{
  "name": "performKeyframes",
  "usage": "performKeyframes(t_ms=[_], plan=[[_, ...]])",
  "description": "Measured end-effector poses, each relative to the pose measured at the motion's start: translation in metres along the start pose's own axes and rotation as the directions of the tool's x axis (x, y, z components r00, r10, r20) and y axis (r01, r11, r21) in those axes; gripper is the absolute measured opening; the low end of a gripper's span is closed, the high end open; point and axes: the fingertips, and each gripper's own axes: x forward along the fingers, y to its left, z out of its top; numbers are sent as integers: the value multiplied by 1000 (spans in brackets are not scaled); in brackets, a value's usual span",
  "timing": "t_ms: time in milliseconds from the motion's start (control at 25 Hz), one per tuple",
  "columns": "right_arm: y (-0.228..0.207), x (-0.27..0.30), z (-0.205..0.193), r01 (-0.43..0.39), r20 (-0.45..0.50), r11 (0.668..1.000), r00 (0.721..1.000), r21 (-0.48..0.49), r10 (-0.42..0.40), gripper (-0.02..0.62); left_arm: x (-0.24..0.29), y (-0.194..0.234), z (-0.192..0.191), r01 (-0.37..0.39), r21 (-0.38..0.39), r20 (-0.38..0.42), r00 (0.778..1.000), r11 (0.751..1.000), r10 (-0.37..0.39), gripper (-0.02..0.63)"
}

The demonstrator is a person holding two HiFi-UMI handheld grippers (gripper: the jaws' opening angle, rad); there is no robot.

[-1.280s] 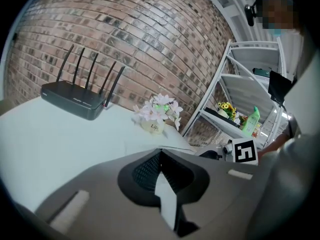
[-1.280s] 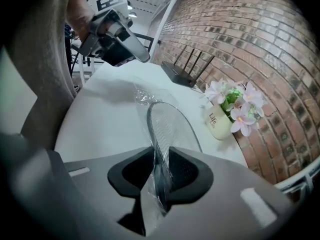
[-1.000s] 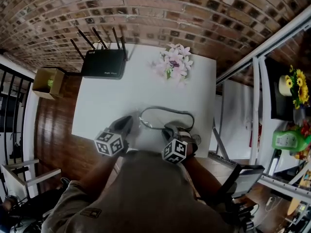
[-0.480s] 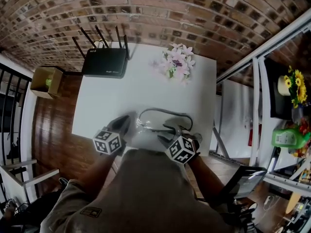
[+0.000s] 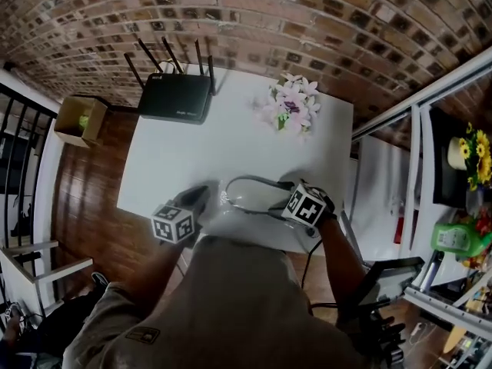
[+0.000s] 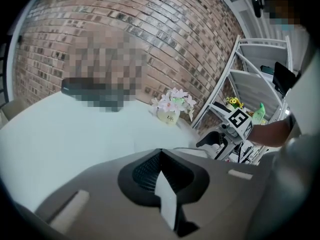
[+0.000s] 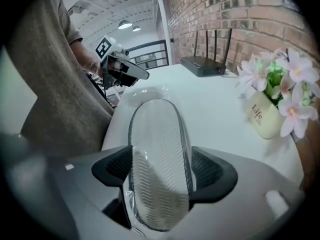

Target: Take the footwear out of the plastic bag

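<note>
A pale slipper (image 5: 255, 194) with a grey rim lies sole-up inside a clear plastic bag (image 5: 227, 201) near the front edge of the white table (image 5: 177, 152). My right gripper (image 5: 283, 204) points steeply down over its right end. Its jaws have just been opening and now stand wide on either side of the ribbed sole (image 7: 159, 149), pads (image 7: 117, 168) clear of it. My left gripper (image 5: 201, 195) is at the bag's left end, shut on a thin pale strip of the bag (image 6: 167, 204). It also shows in the right gripper view as the left gripper (image 7: 127, 70).
A black router (image 5: 175, 97) with several antennas stands at the table's back left. A pot of pink flowers (image 5: 290, 108) sits at the back right. A cardboard box (image 5: 81, 120) is on the floor to the left, and a white shelf rack (image 5: 430, 206) stands to the right.
My right gripper has swung from the table's front edge out over the slipper's right end, tipped downward, and its jaws have opened wide. The left gripper has stayed at the bag.
</note>
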Motion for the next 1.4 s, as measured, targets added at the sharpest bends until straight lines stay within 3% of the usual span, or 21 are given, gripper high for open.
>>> performKeyframes(t_ms=[280,400,520,680,840,1000,1120,1240,1400], plan=[[-8,16,-12,-113,-61,993,992,30,115,448,5,3,-8,-9,8,-54,998,1000,9,2],[-2,19,-14,-156,-76,987,985,27,157,401,7,4,-16,-7,20,-95,995,1000,8,2],[5,15,-10,-139,-92,990,986,-31,136,375,8,4,-22,-4,37,-134,991,999,9,2],[10,10,-6,-51,-82,991,996,-127,41,354,10,5,-36,16,62,-186,983,998,-4,2],[17,3,-1,92,-32,972,994,-216,-101,348,11,4,-46,36,74,-219,976,997,-19,2],[25,-10,4,277,62,913,961,-300,-271,318,12,-7,-48,90,99,-230,971,991,-65,2],[34,-20,8,375,128,868,927,-324,-353,276,13,-15,-53,160,139,-239,963,977,-123,3],[41,-29,11,427,171,840,904,-334,-392,221,13,-27,-56,244,175,-252,948,954,-197,3],[50,-35,12,448,185,815,894,-367,-408,174,12,-37,-60,317,239,-281,928,918,-247,54]])
